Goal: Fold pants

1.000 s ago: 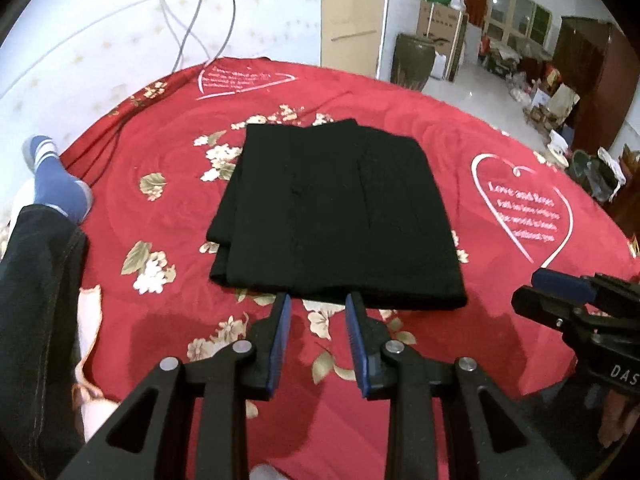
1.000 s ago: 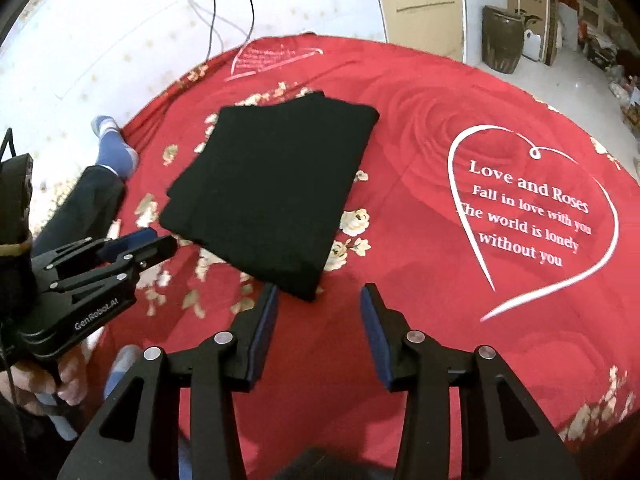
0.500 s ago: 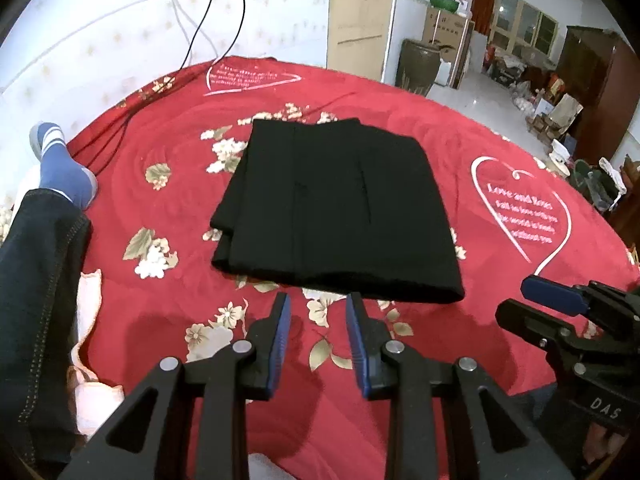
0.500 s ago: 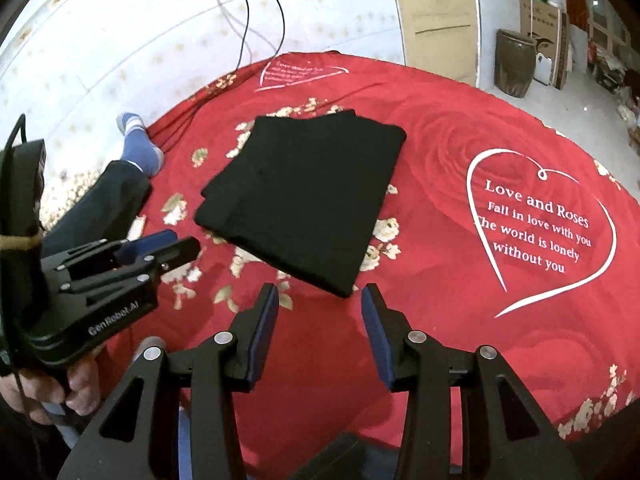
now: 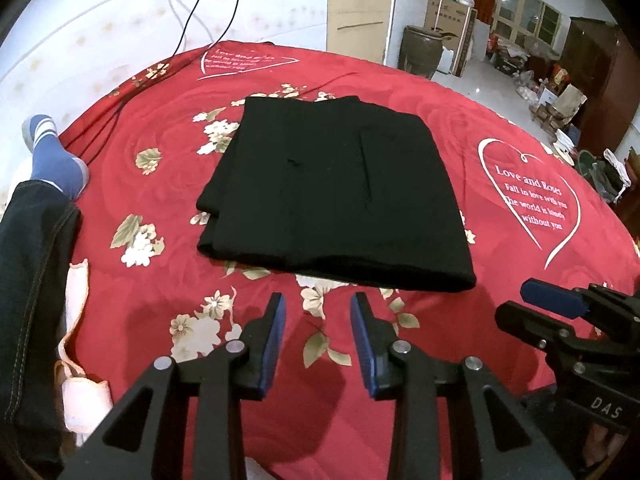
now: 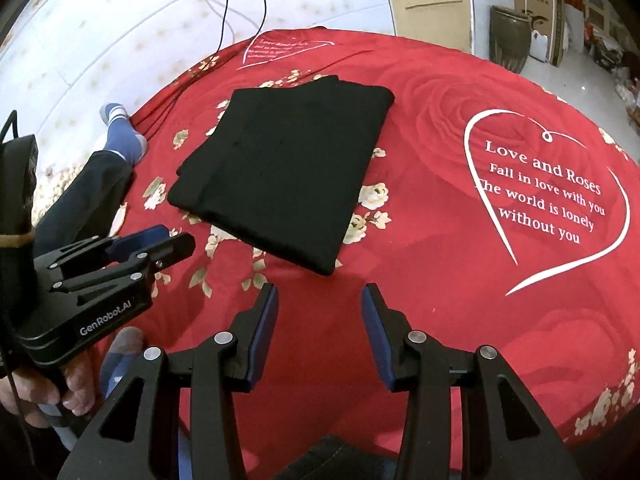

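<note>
Both grippers hung with fingers apart, holding nothing: left gripper (image 5: 318,300), right gripper (image 6: 320,290). The folded black pants (image 5: 336,196) lay mid-frame on the red bedspread (image 5: 500,260).

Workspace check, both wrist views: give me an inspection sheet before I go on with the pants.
Surface: red floral bedspread, white heart prints.
Job's things: black pants folded into a flat rectangle, lying free.
Clutter: nothing seen on the spread besides the pants.
Grippers: left gripper and right gripper both open, empty, short of the pants' near edge.
Cables: black cables hang down the wall onto the far edge.
Surroundings: jeans leg with blue sock at left; brown jar, boxes beyond.
</note>
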Demonstrator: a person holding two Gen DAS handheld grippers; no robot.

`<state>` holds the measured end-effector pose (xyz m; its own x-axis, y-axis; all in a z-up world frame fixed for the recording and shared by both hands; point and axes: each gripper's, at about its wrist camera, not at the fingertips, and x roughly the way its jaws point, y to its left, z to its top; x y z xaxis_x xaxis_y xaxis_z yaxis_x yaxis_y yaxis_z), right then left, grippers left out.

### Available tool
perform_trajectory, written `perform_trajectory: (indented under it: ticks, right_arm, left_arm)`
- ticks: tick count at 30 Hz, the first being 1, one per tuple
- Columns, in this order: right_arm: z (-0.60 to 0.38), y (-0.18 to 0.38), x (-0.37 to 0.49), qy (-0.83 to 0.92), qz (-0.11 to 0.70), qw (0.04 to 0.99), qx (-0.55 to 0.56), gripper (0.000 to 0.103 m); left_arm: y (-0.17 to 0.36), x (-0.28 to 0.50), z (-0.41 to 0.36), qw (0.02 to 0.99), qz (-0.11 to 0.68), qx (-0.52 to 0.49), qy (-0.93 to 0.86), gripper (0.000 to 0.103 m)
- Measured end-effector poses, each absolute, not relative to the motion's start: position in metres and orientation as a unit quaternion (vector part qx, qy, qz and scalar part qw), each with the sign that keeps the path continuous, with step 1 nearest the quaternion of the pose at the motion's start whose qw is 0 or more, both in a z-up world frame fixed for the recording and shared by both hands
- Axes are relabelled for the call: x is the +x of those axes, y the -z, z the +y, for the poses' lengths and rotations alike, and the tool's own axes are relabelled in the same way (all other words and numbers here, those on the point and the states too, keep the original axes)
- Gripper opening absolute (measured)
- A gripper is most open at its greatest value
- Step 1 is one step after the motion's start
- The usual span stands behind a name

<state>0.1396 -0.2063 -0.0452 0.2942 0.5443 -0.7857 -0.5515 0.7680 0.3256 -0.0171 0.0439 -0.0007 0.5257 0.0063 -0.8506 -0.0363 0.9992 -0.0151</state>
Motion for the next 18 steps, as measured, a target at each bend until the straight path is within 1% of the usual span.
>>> perform_trajectory:
  ticks: [18]
  right_arm:
    - [-0.2060, 0.0476, 0.1404, -0.345, 0.495, 0.798, -0.003, 0.044]
  left_arm:
    - [-0.0044, -0.0172, 0.0417, 0.879, 0.476, -0.011, -0.010, 0.036]
